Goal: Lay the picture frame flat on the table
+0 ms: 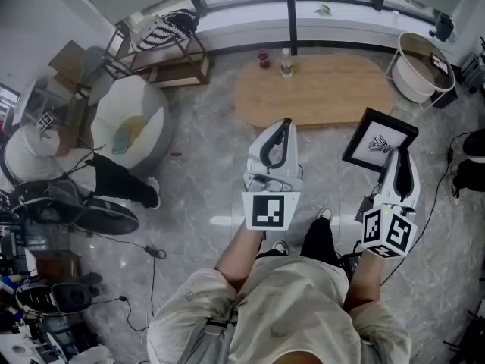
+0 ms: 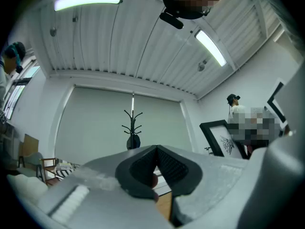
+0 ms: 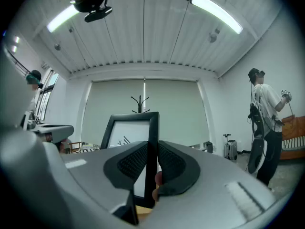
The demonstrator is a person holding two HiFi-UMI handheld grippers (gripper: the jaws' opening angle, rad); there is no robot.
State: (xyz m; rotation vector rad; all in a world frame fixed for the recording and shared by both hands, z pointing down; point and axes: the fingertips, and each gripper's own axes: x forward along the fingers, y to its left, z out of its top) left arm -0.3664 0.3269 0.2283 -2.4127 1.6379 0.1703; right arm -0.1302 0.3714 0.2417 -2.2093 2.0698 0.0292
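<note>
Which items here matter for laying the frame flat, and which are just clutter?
Job: picture frame, clamped in right gripper; wooden table.
Clutter: two bottles on the table, beanbag chair, white basket.

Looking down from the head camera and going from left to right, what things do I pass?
white chair → left gripper → picture frame

A white armchair (image 1: 132, 123) sat on the grey floor (image 1: 198, 174). Just behind it stood a wooden rack (image 1: 180, 73) bearing a striped cushion (image 1: 168, 27). Two bottles (image 1: 286, 63) stood well right of the armchair, a round white basket (image 1: 413, 89) farther right.
</note>
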